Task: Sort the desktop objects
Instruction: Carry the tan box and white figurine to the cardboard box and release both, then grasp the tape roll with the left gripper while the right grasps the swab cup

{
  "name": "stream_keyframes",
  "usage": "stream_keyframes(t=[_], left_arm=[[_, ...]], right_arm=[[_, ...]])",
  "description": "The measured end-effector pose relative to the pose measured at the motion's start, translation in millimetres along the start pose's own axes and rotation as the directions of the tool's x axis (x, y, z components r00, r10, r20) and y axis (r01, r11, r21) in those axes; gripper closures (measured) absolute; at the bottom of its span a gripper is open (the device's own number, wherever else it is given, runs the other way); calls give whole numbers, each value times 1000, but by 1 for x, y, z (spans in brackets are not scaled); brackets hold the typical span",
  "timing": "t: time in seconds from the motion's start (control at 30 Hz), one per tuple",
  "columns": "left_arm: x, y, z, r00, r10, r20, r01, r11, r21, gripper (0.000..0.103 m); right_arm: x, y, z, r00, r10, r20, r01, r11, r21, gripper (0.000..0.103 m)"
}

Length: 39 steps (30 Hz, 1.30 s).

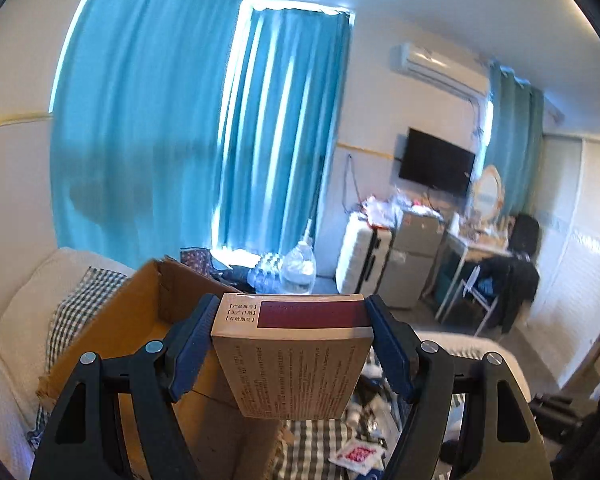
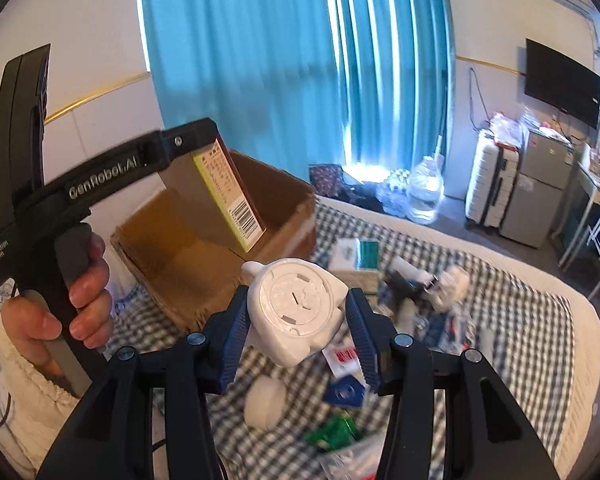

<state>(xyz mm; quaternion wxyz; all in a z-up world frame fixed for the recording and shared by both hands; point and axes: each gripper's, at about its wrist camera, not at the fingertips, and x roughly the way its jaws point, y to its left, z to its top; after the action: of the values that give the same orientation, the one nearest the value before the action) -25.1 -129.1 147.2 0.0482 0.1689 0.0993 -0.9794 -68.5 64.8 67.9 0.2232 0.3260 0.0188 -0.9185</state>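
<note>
A: Surfaces. The tan printed paperboard carton with a dark red panel (image 1: 296, 354) looks matt and smooth. The open brown corrugated cardboard box (image 2: 204, 248) is dull, with rough, frayed edges.

B: Noted. The white moulded plastic device (image 2: 298, 306) has a smooth, faintly satin shell. The blue ribbed pads (image 2: 232, 344) gripping it look rubbery and matt.

A: The black gripper frame (image 1: 100, 400) is matt plastic with shiny metal pivot screws (image 1: 153, 346). The checked bed cover (image 2: 512, 320) is woven cloth.

B: The teal curtains (image 1: 172, 120) are soft pleated cloth.
</note>
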Motion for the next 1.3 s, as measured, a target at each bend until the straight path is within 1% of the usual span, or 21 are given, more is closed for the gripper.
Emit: stream_keyframes(t=[0.1, 0.2, 0.27, 0.37, 0.47, 0.53, 0.57, 0.6, 0.63, 0.73, 0.8, 0.83, 0.87, 0.9, 0.93, 0.97, 1.07, 1.13, 1.17, 1.23, 1.3], left_arm=[[6, 20, 5, 1000, 25, 1, -25, 999, -30, 27], [13, 34, 4, 998, 62, -7, -62, 998, -11, 27], [22, 45, 2, 996, 83, -20, -83, 996, -16, 27], [32, 62, -2, 995, 90, -44, -92, 995, -38, 27], [47, 79, -7, 990, 121, -77, -122, 993, 1, 27], [52, 88, -9, 984, 161, -73, -162, 987, -3, 27], [57, 97, -11, 980, 181, -81, -182, 983, -7, 27], [59, 100, -12, 978, 186, -92, -187, 982, -6, 27], [62, 104, -15, 976, 190, -104, -192, 981, -8, 28], [68, 114, -25, 972, 188, -143, -191, 982, -9, 28], [72, 115, -33, 969, 181, -166, -183, 983, 2, 27], [73, 113, -38, 968, 181, -177, -182, 983, 9, 26], [75, 111, -42, 964, 186, -188, -187, 982, 16, 17], [77, 109, -46, 960, 197, -199, -196, 980, 24, 0], [78, 107, -48, 959, 202, -198, -200, 979, 31, 0], [76, 104, -52, 961, 202, -186, -198, 979, 40, 0], [72, 92, -58, 964, 194, -183, -184, 981, 69, 0], [63, 86, -60, 969, 185, -162, -176, 982, 68, 0], [56, 80, -63, 974, 167, -155, -158, 985, 67, 0], [47, 72, -65, 976, 148, -157, -140, 988, 60, 0], [34, 57, -67, 981, 102, -163, -94, 994, 57, 0]], right_arm=[[9, 7, 5, 1000, 20, 10, -20, 1000, 0, 55], [22, 12, 6, 999, 38, -9, -38, 999, -2, 55], [32, 14, 7, 999, 48, -22, -48, 999, -1, 55], [45, 18, 15, 998, 64, -23, -64, 998, 9, 55], [60, 23, 27, 995, 96, -14, -96, 995, 15, 56], [70, 30, 34, 994, 108, -11, -108, 994, 7, 56], [78, 34, 37, 993, 113, -20, -113, 994, -1, 62], [87, 38, 39, 992, 124, -37, -125, 992, -2, 67], [98, 40, 40, 990, 130, -53, -130, 991, 4, 70], [115, 36, 36, 992, 113, -48, -111, 993, 38, 70], [119, 26, 29, 992, 112, -64, -108, 992, 65, 70], [120, 19, 25, 992, 104, -77, -98, 992, 78, 68], [120, 12, 20, 991, 94, -93, -86, 992, 90, 63], [118, 6, 14, 991, 83, -108, -72, 992, 100, 60], [116, -1, 8, 990, 69, -120, -56, 993, 109, 54], [113, -5, 5, 990, 57, -125, -43, 993, 112, 53], [98, -22, -8, 992, 11, -127, 6, 992, 129, 52], [85, -34, -16, 992, -6, -122, 25, 988, 151, 52], [76, -41, -20, 992, -18, -123, 38, 986, 161, 52], [55, -51, -31, 992, -52, -119, 72, 983, 170, 51], [35, -59, -42, 989, -76, -127, 99, 978, 184, 45]])
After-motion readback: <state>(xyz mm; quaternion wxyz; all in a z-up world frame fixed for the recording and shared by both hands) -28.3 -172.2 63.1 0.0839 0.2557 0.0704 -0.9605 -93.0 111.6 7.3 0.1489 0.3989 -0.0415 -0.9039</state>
